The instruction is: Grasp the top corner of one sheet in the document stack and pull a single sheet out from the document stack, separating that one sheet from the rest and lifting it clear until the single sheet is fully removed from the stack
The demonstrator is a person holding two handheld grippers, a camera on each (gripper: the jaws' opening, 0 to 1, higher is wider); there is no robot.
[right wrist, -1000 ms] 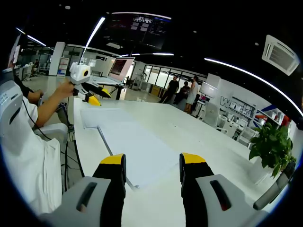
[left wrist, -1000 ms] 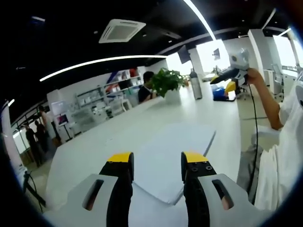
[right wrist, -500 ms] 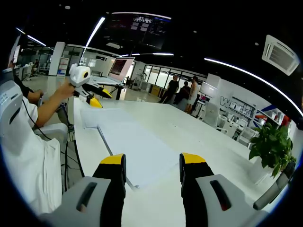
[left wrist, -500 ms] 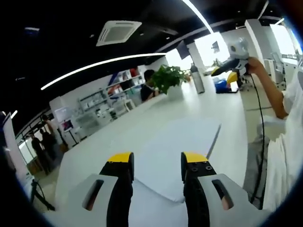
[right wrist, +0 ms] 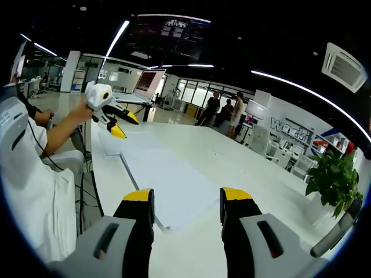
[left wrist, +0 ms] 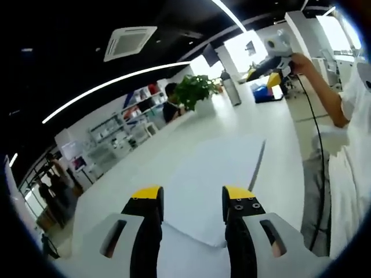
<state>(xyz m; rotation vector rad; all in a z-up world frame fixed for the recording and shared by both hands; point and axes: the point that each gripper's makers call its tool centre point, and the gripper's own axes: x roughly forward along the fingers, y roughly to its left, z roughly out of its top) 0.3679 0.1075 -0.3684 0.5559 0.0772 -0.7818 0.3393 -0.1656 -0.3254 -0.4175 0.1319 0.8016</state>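
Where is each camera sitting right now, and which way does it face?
Left gripper view: rides the left hand-held gripper, facing along the white paper stack toward a green potted plant; the raised right hand-held gripper and a white sleeve show.
Right gripper view: rides the right hand-held gripper, facing the opposite way along the stack; the left gripper and arm show.
Shared: stack, white table, plant.

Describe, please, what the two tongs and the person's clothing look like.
Both tongs have light grey bodies, slotted on each side, and two black jaws capped with yellow tips: the left tongs, the right tongs. Seen from the other hand, each carries a white rounded camera housing, and a thin black cable trails from the right tongs. The person wears a white short sleeve.
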